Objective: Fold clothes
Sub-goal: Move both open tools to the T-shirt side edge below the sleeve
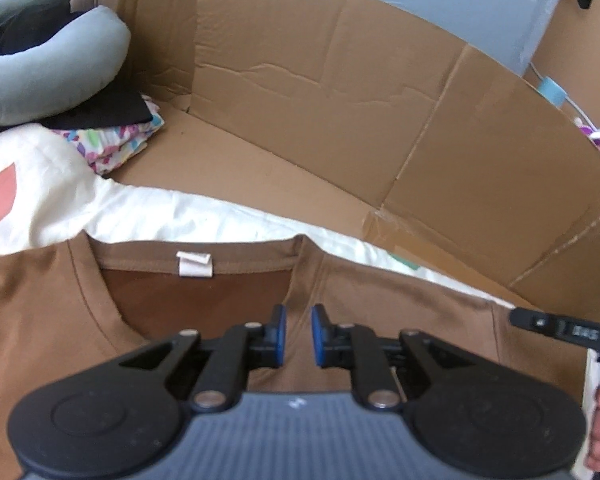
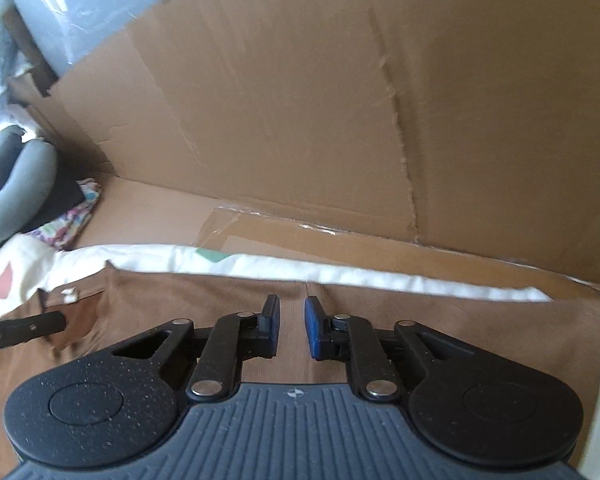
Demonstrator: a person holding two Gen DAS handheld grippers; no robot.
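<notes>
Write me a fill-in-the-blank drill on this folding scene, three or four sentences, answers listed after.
1. The T-shirt spread under both hand-held grippers is ____ in colour.
2. The small tag sewn inside its neckline is ____.
3. The left hand-held gripper has its jaws ____, with nothing between them.
4. Walls of ____ stand behind the white bedding.

Answers: brown; white; open; cardboard

Brown shirt (image 1: 400, 300), white sheet (image 1: 204, 216), tan cardboard (image 1: 320, 80), multicoloured patterned cloth (image 1: 112, 144).
</notes>
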